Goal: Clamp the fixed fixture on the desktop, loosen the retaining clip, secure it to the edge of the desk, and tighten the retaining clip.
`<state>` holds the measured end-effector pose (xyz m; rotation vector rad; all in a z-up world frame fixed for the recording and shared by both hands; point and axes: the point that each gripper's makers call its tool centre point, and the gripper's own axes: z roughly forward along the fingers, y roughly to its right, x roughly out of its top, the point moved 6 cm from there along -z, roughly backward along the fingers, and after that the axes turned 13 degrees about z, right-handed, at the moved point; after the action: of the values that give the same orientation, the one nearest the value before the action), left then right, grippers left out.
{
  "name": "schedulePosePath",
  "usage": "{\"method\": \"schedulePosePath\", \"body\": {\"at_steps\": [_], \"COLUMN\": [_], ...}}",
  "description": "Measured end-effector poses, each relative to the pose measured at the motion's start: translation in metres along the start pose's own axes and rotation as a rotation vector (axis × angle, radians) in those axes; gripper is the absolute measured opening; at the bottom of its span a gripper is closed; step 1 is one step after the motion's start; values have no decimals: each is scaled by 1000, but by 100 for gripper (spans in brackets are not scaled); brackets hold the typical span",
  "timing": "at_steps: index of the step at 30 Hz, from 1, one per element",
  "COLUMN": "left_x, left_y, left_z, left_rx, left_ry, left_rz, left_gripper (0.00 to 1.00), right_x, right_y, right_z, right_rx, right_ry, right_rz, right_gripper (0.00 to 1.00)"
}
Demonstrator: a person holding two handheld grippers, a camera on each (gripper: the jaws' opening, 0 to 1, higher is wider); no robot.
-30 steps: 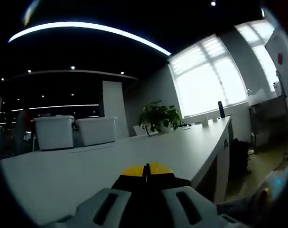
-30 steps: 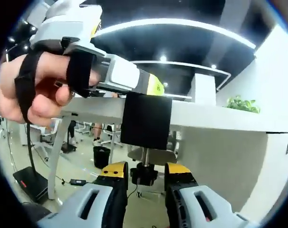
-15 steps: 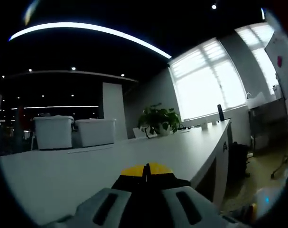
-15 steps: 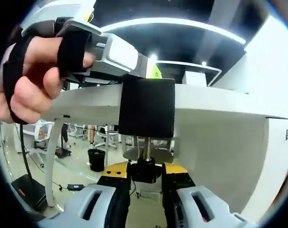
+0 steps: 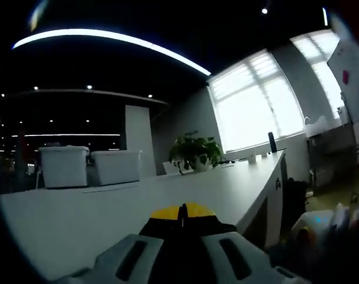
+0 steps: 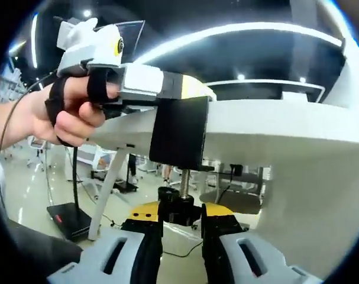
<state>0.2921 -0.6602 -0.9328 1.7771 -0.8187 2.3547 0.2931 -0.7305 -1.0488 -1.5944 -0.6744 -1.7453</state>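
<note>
Your black fixture (image 6: 179,131) sits hooked over the edge of the white desk (image 6: 274,127), its body hanging down the desk's front face and its threaded screw (image 6: 183,178) dropping below the desk edge to a black knob (image 6: 178,208). Your right gripper (image 6: 180,216) comes up from under the desk edge with its yellow-tipped jaws drawn in against either side of that knob, so it is grasping the retaining knob beneath the fixture. Your left gripper (image 6: 194,89), seen from the right gripper view, reaches in above the desk edge with your hand (image 6: 70,112) strapped around its white handle, and its yellow tip lies right at the top of the fixture; from its own view its jaws (image 5: 183,212) are pressed together with no gap between the yellow tips, clenched on something dark at the near desk edge, most likely the fixture's top, though that much you cannot make out for certain. Farther along the desk from the fixture stand two white bins (image 5: 87,165), a potted plant (image 5: 194,152), and bright windows (image 5: 262,97) beyond the far end.
</note>
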Motion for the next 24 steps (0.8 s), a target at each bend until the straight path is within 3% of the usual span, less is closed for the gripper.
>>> {"method": "schedulePosePath", "body": {"at_steps": [4,6,10,13,14,16,17,21,24], "left_x": [0,0,-1,0,0,0,1,1,1], "left_y": [0,1,-1,1,1,1,1,2,2], "left_z": [0,-1,0,-1,-1,-1,-1,-2,-3], "left_rx": [-8,-9,-24,-30,-28,-23,-23,-32,-28], "left_ry": [17,33,45,59,60,59,60,67,72], "left_rz": [3,9,-11,-3,0,9,15,17,17], "left_gripper": [1,1,1,1,1,1,1,1,1], "right_x": [1,2,3,0,-3,-4,-5,-1,7], "right_y": [6,9,10,14,12,6,5,-18,-29], "right_z": [5,8,3,-8,-17,-28,-38,-45,-34], "right_rx": [76,124,123,-4,-85,-160,-266,-380,-408], "right_ry": [-28,-66,-77,-67,-44,-7,10,77,96], "right_rz": [31,-2,-16,-31,27,44,46,68,-1], "right_gripper": [24,24,24,31,37,41,40,40,42]}}
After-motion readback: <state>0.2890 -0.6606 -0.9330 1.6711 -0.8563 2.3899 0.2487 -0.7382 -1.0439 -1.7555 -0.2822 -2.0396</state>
